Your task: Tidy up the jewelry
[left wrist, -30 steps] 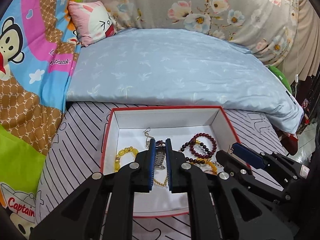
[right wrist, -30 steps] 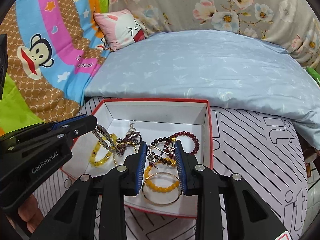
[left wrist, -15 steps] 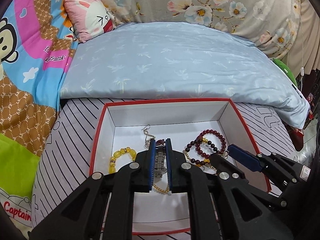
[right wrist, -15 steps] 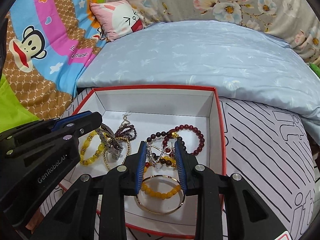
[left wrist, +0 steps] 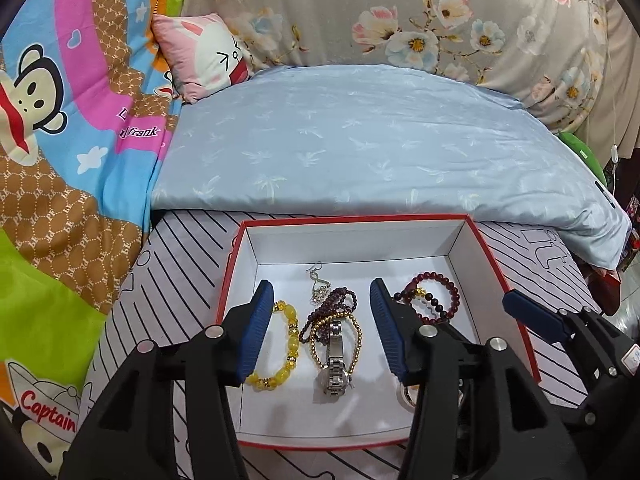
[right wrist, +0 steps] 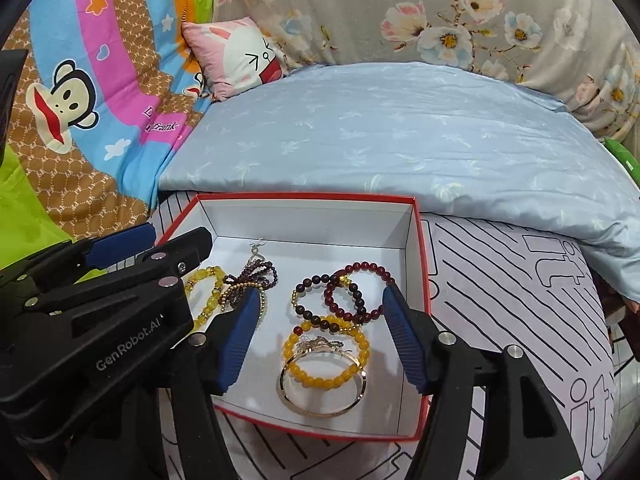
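A red-edged white box (left wrist: 352,220) (right wrist: 416,240) sits on the striped sheet and holds the jewelry. In the left wrist view, a silver watch (left wrist: 335,360) lies on a gold bead chain beside a yellow bead bracelet (left wrist: 290,344) and a dark purple bead strand (left wrist: 332,304). My left gripper (left wrist: 322,316) is open and empty above them. In the right wrist view, a gold bangle (right wrist: 324,384), a yellow bead bracelet (right wrist: 362,346) and dark red bead bracelets (right wrist: 352,292) lie under my open, empty right gripper (right wrist: 320,324). The left gripper (right wrist: 120,248) shows at the left there.
A pale blue quilt (left wrist: 360,140) lies just behind the box. A colourful monkey-print blanket (left wrist: 60,140) is at the left, with a pink rabbit pillow (left wrist: 204,56) behind it. The striped sheet (right wrist: 520,300) extends right of the box.
Both grippers have opened wide. The left one let go of the silver watch, which now lies in the box; the right one released the small silver piece onto the yellow bracelet.
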The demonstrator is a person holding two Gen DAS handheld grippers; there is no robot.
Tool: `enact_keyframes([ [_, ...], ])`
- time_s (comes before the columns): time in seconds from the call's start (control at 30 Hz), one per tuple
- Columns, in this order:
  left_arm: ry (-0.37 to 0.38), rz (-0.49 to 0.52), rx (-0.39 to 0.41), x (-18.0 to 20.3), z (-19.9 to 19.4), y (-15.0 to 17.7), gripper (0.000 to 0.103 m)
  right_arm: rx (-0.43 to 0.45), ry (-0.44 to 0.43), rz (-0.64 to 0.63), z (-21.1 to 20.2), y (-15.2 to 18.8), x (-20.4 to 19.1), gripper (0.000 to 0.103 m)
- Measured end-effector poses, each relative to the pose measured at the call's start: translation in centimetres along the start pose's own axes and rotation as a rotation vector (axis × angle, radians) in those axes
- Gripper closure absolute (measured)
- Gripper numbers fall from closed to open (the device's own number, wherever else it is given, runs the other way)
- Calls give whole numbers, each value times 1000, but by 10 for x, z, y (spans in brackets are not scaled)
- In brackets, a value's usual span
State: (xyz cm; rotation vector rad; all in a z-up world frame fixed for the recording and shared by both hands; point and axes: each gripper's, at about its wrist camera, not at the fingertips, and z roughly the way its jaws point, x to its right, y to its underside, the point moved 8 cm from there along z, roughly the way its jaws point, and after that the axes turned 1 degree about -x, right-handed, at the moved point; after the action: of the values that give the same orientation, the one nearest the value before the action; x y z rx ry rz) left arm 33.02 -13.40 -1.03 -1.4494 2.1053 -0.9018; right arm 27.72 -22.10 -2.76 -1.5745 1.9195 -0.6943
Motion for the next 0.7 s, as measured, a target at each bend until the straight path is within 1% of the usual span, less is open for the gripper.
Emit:
enact_keyframes([
  [0.17, -10, -2, 3, -2, -13, 8, 55, 19, 24, -12, -19, 4, -1, 34],
  [0.33, -16, -11, 6, -4, -27, 16, 54, 26, 21, -6, -34, 13, -2, 32],
  [0.4, -30, -12, 11, -6, -34, 20, 54, 29, 26, -1, -40, 17, -1, 29],
  [0.43, -36, -15, 11, -6, -36, 21, 51, 31, 31, 4, -43, 19, 1, 29],
  [0.57, -70, -32, 22, -12, -47, 31, 46, 38, 50, 17, -54, 29, 4, 26],
  [0.63, -83, -40, 21, -16, -51, 36, 39, 41, 57, 15, -58, 34, 4, 25],
  [0.7, -91, -46, 24, -18, -54, 41, 37, 43, 71, 12, -62, 37, 4, 22],
])
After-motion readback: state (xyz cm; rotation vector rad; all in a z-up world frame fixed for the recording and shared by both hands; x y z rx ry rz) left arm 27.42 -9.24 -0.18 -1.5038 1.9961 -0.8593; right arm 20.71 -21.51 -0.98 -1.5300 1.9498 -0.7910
